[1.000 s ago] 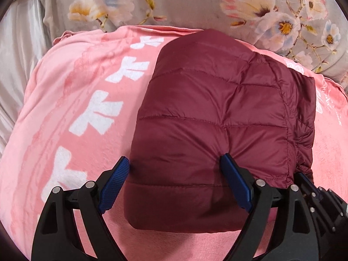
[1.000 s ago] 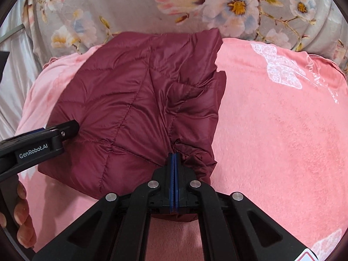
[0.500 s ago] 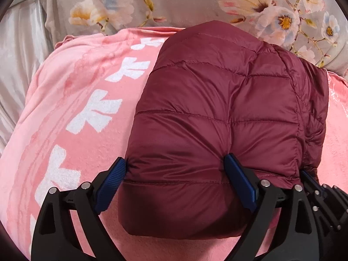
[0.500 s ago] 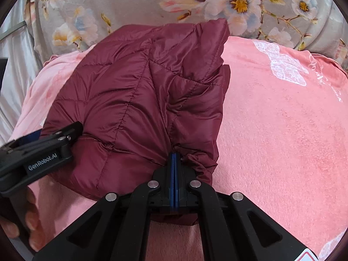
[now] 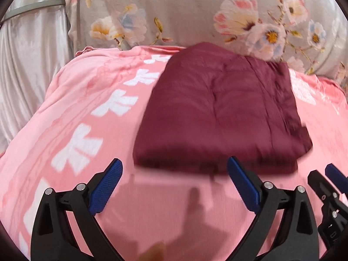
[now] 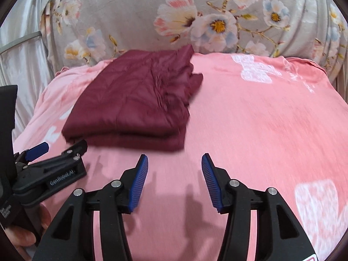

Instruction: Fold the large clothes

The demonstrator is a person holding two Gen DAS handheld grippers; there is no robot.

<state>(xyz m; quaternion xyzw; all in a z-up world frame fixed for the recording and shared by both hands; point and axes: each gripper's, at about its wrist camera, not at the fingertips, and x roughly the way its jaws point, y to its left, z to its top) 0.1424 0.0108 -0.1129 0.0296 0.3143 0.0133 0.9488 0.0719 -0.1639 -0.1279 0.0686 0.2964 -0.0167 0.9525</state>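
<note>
Change since the earlier frames: both grippers have drawn back off the folded maroon quilted jacket [image 5: 219, 117], which now lies free on the pink blanket with white print [image 5: 82, 100]; the right gripper's jaws have just been opening, the left's have just been widening further.

Left wrist view: left gripper [image 5: 175, 184], black frame, blue pads, jaws spread wide with only blanket between them. Jacket lies just beyond the fingertips, apart from them, its near folded edge facing the gripper. Grey floral bedding [image 5: 195, 17] behind. Right gripper's tip [image 5: 330, 178] at lower right edge.

Right wrist view: right gripper [image 6: 175, 174], jaws parted, nothing between. Jacket [image 6: 134, 104] ahead and to the left, not touching. Left gripper [image 6: 56, 152] at left edge, held by a hand [image 6: 21, 237].
</note>
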